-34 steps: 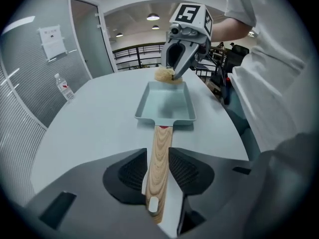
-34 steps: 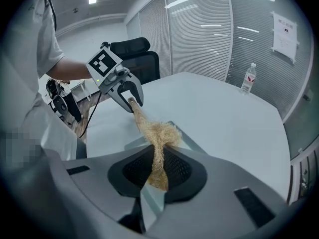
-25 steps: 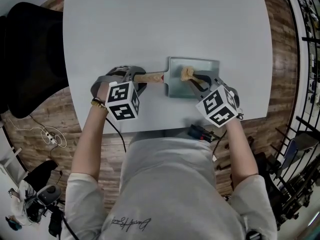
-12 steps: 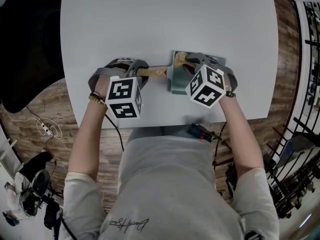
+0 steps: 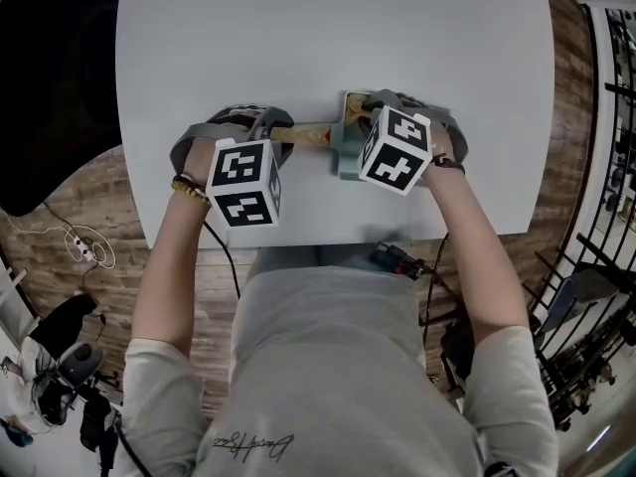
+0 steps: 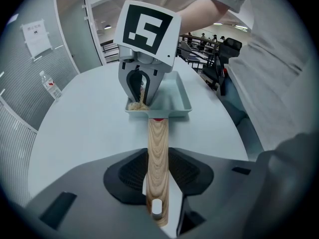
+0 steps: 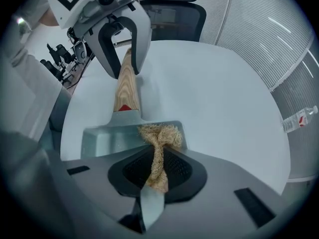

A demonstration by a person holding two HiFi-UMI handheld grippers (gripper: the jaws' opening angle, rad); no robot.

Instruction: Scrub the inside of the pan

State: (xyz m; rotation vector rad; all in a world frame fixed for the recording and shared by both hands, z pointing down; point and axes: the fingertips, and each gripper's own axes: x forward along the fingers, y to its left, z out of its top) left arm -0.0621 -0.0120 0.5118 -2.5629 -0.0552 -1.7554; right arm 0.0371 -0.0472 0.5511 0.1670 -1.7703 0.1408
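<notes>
Centrally, a pale grey worktop (image 5: 328,28) carries a rectangular grey-green pan (image 6: 172,101) close to its near edge, with the pan's wooden handle (image 6: 158,153) pointing left. Left gripper (image 6: 158,183): the fingers have just been closing and are clamped on the wooden handle, one on each side. Right gripper (image 7: 157,171): it points steeply down over the pan, its fingers clamped on a tan fibrous scrubber (image 7: 159,136). The scrubber's tuft sits in the pan's far left corner, just beside the handle's root.
</notes>
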